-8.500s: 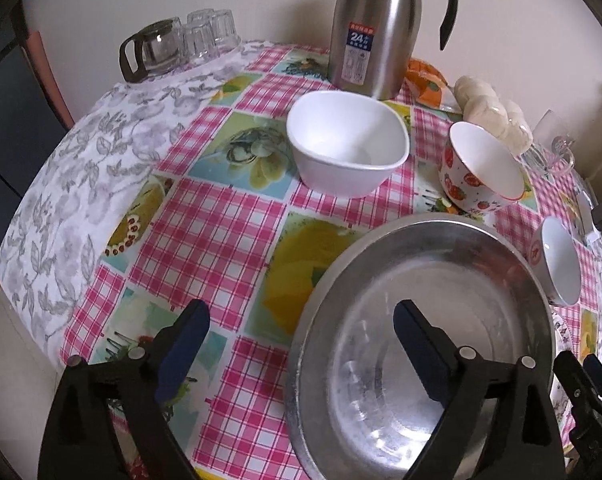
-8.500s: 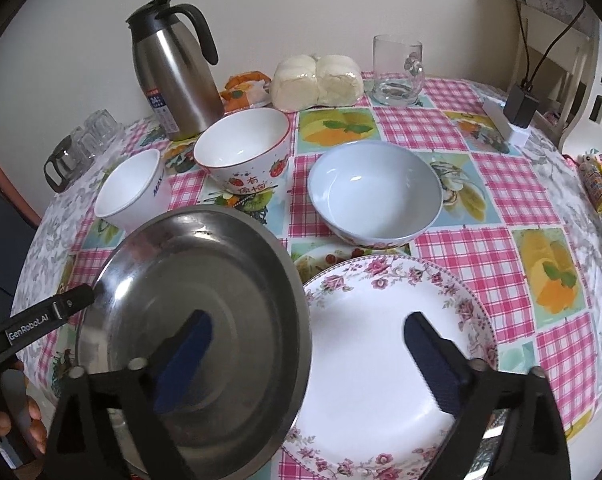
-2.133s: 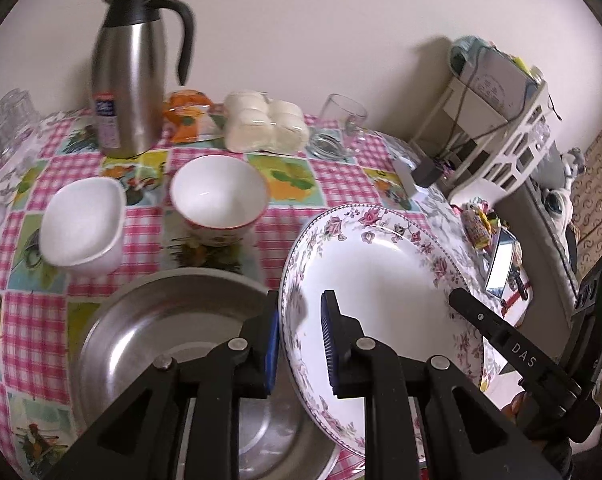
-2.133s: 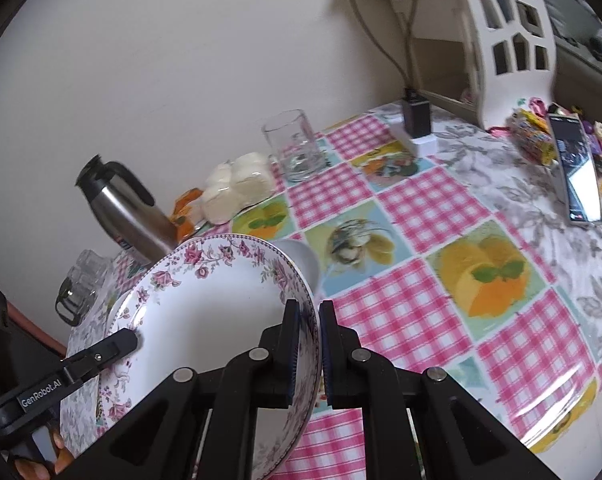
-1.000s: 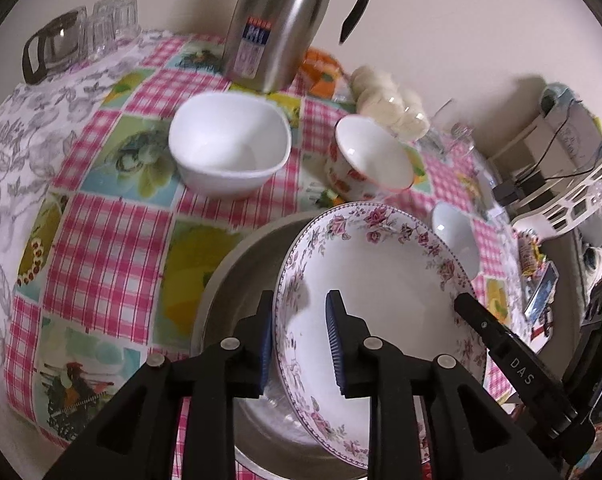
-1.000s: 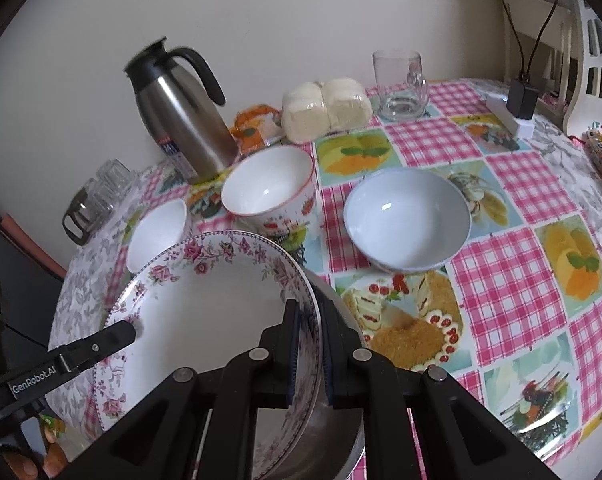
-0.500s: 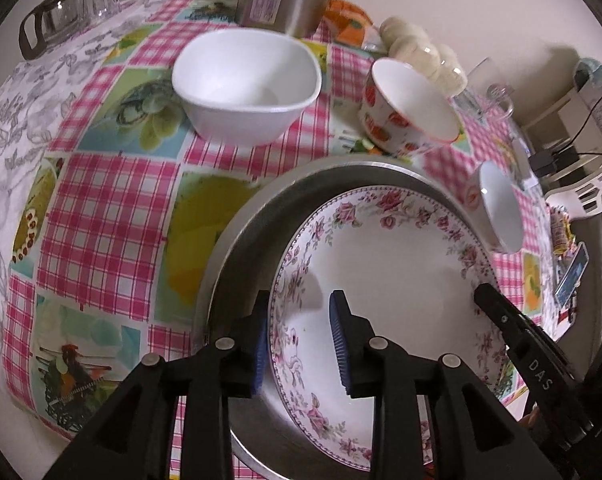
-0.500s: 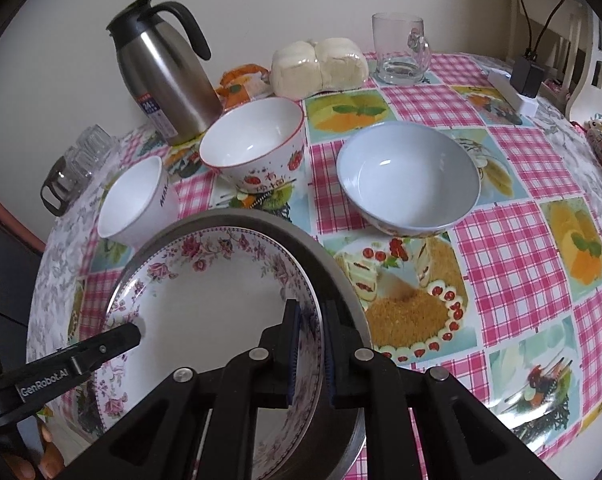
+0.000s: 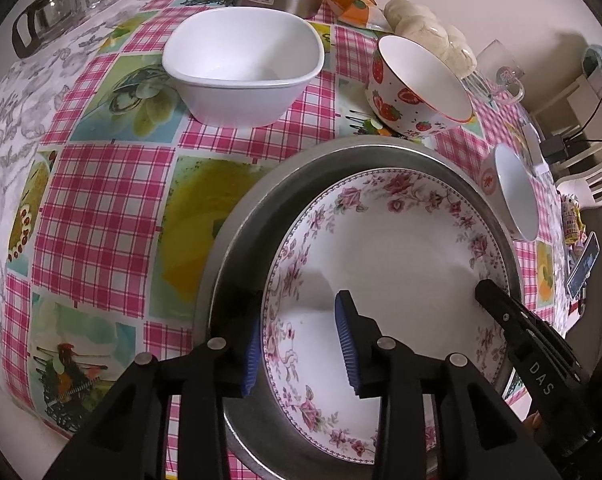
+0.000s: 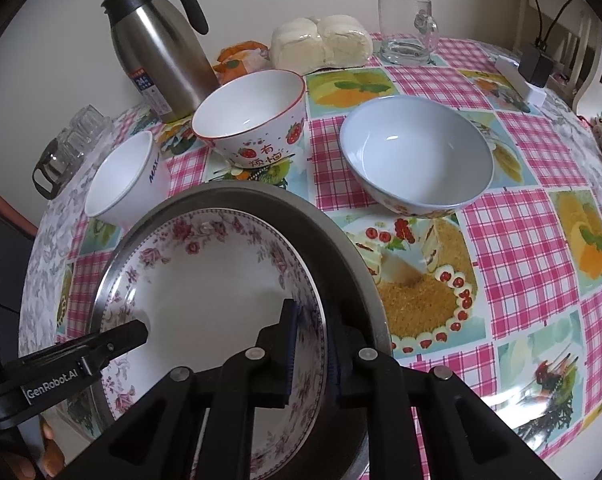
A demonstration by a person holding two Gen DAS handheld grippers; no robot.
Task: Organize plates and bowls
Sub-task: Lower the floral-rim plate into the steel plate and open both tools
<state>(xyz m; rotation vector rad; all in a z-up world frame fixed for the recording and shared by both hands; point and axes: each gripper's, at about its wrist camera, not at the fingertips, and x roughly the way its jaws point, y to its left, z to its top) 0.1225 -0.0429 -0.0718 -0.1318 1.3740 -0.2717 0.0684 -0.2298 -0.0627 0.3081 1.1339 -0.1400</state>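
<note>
Checked fruit-print cloth covers the surface [image 9: 97, 208], seen from above.

Far left, the left hand-held gripper [image 9: 299, 312] points steeply down. Its jaws have just been opening and are now released: blue pads stand well apart w/ the near-left rim of the flowered plate [image 9: 401, 264] btwn them, neither pressing.

The plate lies nested inside a wider steel pan [image 9: 237, 248], the pan's rim showing all round it. It looks seated, so the pan prob. bears its weight now, which is why the grips can slacken.

On the plate's opposite rim, the right hand-held gripper [image 10: 311, 316] straddles the edge. Its jaws have also just been opening, only a little; pads look barely off the rim. One grip per side likely kept the plate level on the way down.

Behind, left to right: square white bowl [image 9: 241, 52], strawberry bowl [image 9: 421, 76], pale round bowl [image 10: 417, 160]. All are upright, empty and apart, not yet stacked. Flat pieces are together first; the bowls prob. come next.
</note>
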